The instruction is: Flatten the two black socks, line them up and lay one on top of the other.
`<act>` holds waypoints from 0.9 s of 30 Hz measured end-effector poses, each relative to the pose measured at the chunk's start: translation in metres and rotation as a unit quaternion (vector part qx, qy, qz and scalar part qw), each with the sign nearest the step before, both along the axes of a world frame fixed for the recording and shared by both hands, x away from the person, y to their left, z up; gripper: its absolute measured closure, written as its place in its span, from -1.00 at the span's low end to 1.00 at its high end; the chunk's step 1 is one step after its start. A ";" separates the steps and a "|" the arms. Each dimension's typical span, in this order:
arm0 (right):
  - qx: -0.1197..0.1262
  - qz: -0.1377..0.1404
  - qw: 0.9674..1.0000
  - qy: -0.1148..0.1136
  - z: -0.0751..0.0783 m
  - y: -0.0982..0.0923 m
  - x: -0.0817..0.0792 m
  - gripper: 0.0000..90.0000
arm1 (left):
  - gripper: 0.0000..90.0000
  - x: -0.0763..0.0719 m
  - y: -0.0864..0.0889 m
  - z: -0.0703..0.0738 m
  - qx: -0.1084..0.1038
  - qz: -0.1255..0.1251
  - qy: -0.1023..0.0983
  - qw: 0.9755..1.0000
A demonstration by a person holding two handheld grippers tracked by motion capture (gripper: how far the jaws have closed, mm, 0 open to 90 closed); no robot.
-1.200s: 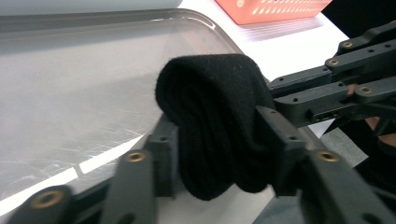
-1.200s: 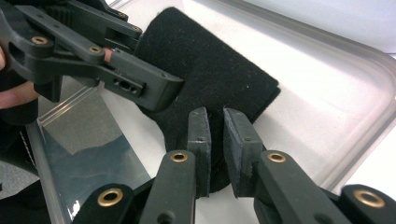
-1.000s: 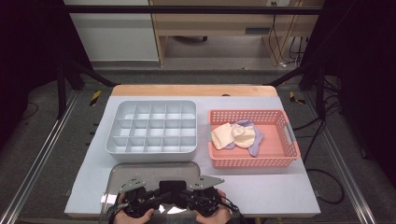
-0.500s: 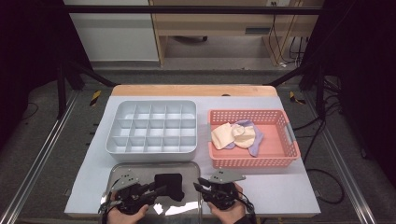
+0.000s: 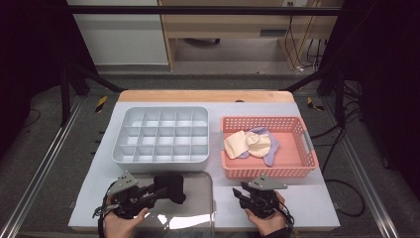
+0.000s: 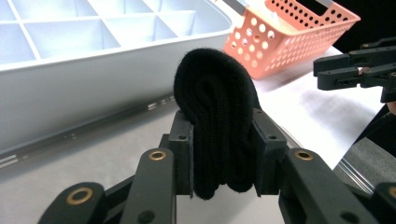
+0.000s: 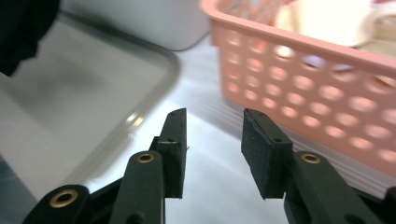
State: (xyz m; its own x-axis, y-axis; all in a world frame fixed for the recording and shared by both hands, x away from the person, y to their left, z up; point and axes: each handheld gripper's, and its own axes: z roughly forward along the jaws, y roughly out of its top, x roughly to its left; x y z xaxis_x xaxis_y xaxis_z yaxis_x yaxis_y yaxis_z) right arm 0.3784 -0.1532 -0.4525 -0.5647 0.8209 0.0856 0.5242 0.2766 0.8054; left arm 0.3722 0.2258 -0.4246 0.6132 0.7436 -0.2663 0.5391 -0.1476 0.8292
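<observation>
Table [image 5: 307, 198] first: white top, with a grey divided organizer tray [image 5: 161, 136] at centre-left, all its cells bare. Just right of it sits a pink perforated basket [image 5: 267, 168] with a cream sock [image 5: 247, 144] and a lilac sock [image 5: 270, 148] bundled inside. At the near edge lies a flat grey lid [image 5: 193, 208].

We have the folded black sock [image 6: 215, 107] clamped in the left gripper [image 6: 223, 158], pads pressing both flanks, the fold sticking out past the jaw tips. In the high view it hangs just above the lid, short of the organizer's near wall.

Right gripper [image 7: 212, 149]: jaws have just been opening, now apart with nothing between them, over bare table near the basket's front wall.

Handling, as we judge it: the sock is light, soft, compressible and not fragile. Knit gives decent friction, but the bundle can unroll if gripped at a loose end. Best hold is across the thick middle of the fold, as now.
</observation>
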 end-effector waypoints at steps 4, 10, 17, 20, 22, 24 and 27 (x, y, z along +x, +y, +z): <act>0.001 -0.018 1.000 0.002 -0.001 -0.014 0.000 0.34 | 0.45 0.003 0.004 0.004 0.000 0.004 -0.003 1.000; -0.002 -0.040 0.999 0.003 -0.003 -0.029 0.002 0.31 | 0.45 0.008 0.009 0.008 -0.001 0.009 -0.005 1.000; -0.009 -0.055 0.998 0.001 -0.004 -0.040 0.003 0.29 | 0.45 0.014 0.016 0.017 0.004 0.016 -0.012 1.000; -0.005 -0.066 0.998 0.003 -0.003 -0.045 0.004 0.27 | 0.45 0.019 0.019 0.021 0.010 0.016 -0.011 1.000; -0.004 -0.069 0.998 0.003 -0.003 -0.046 0.004 0.26 | 0.45 0.020 0.020 0.023 0.009 0.017 -0.012 1.000; -0.002 -0.078 0.997 0.002 -0.003 -0.050 0.004 0.22 | 0.45 0.024 0.023 0.027 0.013 0.017 -0.015 1.000; 0.001 -0.084 0.996 -0.001 -0.002 -0.053 0.004 0.18 | 0.45 0.026 0.026 0.031 0.016 0.018 -0.016 1.000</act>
State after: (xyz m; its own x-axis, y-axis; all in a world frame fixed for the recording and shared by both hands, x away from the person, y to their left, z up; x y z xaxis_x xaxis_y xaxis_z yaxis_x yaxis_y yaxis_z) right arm 0.3824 -0.2064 -0.4542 -0.4196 0.9036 0.0859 0.5615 0.1840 0.8068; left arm 0.3986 0.2519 -0.3937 0.5936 0.7730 -0.2238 0.5185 -0.1547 0.8409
